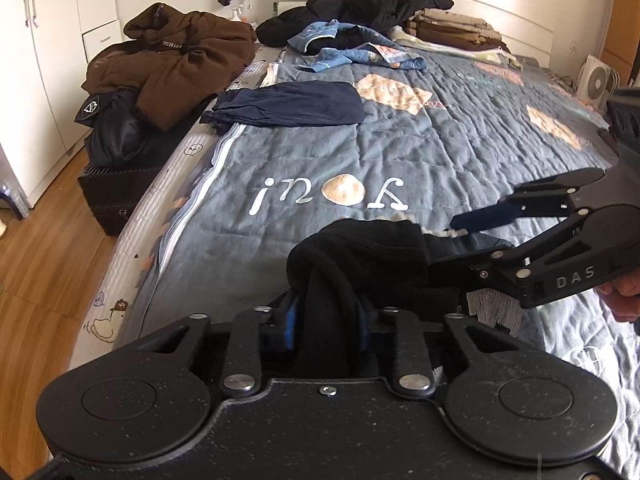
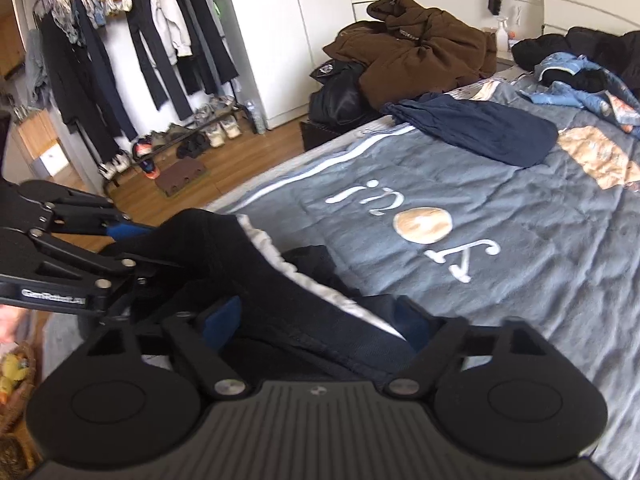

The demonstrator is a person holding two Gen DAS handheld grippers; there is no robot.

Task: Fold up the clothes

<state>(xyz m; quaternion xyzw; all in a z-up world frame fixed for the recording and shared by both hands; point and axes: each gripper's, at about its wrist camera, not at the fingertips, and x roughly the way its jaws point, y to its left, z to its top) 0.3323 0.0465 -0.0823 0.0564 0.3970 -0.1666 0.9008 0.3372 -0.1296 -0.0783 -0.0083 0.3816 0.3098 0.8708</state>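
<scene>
Left wrist view: a black garment (image 1: 360, 256) is bunched up at the near end of the bed (image 1: 400, 152), and the left gripper (image 1: 328, 320) is clenched on a fold of it, blue pads (image 1: 291, 322) pressed against the cloth on both sides. From the right, the right gripper (image 1: 452, 244) is seen reaching in; one finger (image 1: 486, 216) is held above the cloth, the other is sunk into it, so its jaws are spread with the garment between them. A hand (image 1: 624, 296) is glimpsed at the right edge.

Right wrist view: the same black garment (image 2: 248, 256) is draped across the right gripper (image 2: 316, 320), with a white lining edge (image 2: 304, 276) showing; the blue pads (image 2: 222, 322) are set well apart on either side of the fabric. The left gripper (image 2: 132, 236) is seen at the left, closed on the cloth.

Farther up the bed, a navy garment (image 1: 292, 104) is laid flat near the left edge. A brown coat (image 1: 180, 60) is heaped beside the bed on the left.
</scene>
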